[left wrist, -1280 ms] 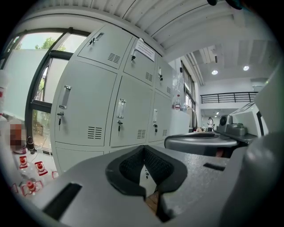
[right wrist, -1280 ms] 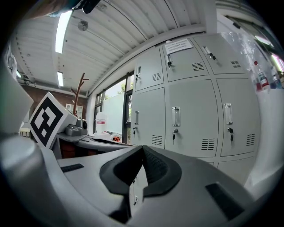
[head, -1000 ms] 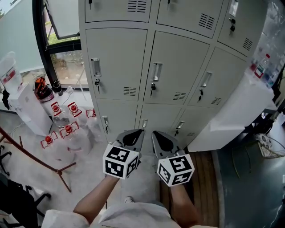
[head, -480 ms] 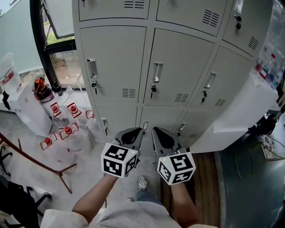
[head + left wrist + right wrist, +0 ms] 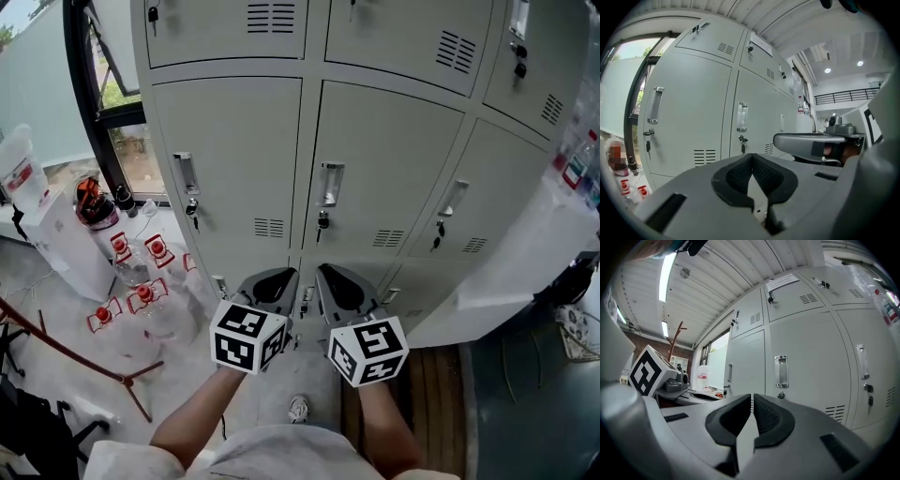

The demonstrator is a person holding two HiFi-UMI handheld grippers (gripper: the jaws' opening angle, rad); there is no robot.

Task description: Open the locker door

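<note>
Locker doors (image 5: pixel 384 159) shut; paper label (image 5: pixel 782 282) above unreadable; left tool (image 5: pixel 270 286) and right tool (image 5: pixel 342 286) both pressed together, pinching nothing.

Red-capped bottles (image 5: pixel 142 292) — near window (image 5: pixel 131 155)

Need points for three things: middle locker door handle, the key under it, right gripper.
middle locker door handle (image 5: pixel 330 185), head view, centre of the recessed metal grip.
key (image 5: pixel 322 223), head view, on the key hanging from the lock.
right gripper (image 5: pixel 327 273), head view, tips of its shut fingers.
</note>
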